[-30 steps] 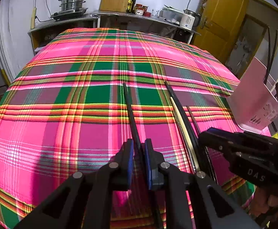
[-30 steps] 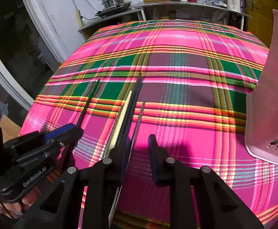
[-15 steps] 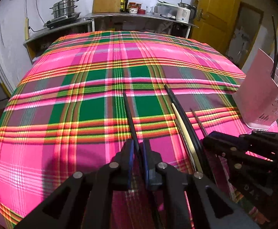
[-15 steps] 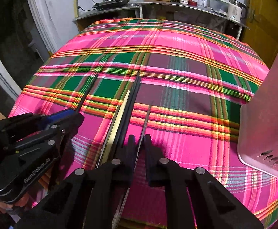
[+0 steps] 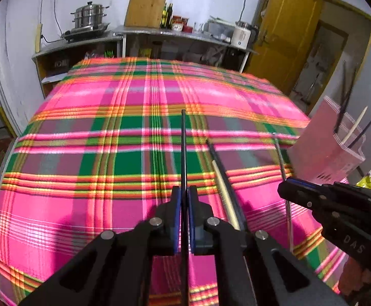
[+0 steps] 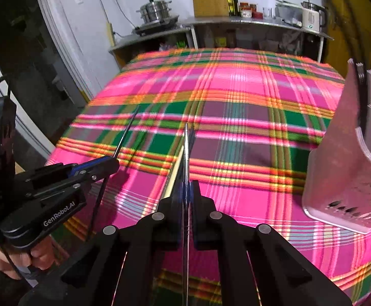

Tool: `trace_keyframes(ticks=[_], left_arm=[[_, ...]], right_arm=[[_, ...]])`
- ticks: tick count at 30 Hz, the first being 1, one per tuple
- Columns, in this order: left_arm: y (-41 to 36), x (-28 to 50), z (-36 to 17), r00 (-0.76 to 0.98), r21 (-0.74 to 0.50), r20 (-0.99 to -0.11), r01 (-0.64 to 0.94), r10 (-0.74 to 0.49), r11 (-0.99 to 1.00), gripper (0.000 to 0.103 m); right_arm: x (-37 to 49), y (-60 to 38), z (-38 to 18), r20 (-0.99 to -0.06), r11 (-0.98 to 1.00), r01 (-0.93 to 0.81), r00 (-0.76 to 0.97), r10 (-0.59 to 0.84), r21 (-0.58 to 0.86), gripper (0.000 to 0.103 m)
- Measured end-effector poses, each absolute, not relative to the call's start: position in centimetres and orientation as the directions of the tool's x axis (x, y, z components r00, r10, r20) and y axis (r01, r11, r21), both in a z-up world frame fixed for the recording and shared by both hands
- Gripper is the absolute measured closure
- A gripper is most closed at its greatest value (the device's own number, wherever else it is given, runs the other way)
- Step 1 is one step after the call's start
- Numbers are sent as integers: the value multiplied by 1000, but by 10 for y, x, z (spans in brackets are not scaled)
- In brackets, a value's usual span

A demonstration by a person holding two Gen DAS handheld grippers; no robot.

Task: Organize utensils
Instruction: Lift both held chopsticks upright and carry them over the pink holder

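My left gripper (image 5: pixel 184 195) is shut on a black chopstick (image 5: pixel 183 150) and holds it lifted above the plaid tablecloth (image 5: pixel 83 204); it also shows in the right wrist view (image 6: pixel 109 163). My right gripper (image 6: pixel 186 187) is shut on a thin metal chopstick (image 6: pixel 185 148), also lifted; it shows in the left wrist view (image 5: pixel 286 182). A cream chopstick (image 5: pixel 225 191) and a black chopstick (image 5: pixel 217 158) lie on the cloth between the grippers. The pink utensil holder (image 6: pixel 346 153) stands at the right with several chopsticks (image 5: pixel 356 125) in it.
A counter (image 5: pixel 160 32) with a steel pot (image 5: pixel 90 16), cutting board, bottles and a kettle stands behind the table. A yellow door (image 5: pixel 285 30) is at the back right. The table's near edge lies just below the grippers.
Both grippers have risen off the cloth, each with its chopstick. My right gripper closed on the metal chopstick and lifted it away from the cream and black ones.
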State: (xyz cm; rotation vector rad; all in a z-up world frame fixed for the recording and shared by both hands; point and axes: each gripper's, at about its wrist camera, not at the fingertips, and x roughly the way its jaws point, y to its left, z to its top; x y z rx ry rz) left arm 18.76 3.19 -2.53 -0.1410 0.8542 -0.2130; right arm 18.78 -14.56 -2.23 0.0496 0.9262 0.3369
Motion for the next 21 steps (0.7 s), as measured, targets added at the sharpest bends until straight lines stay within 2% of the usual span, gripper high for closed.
trace_keyframes(ticks=[12,21], left_arm=[[31,149,42,716,-238,-633,181,-293,954,97],[24,133,71,733,-260,-590,226,-339,939,97]], right_arm=[[150,-169,30,-687,942,-253,645,335,222,98],[130,-191,51,-647,942,-233,684,336,243,98]])
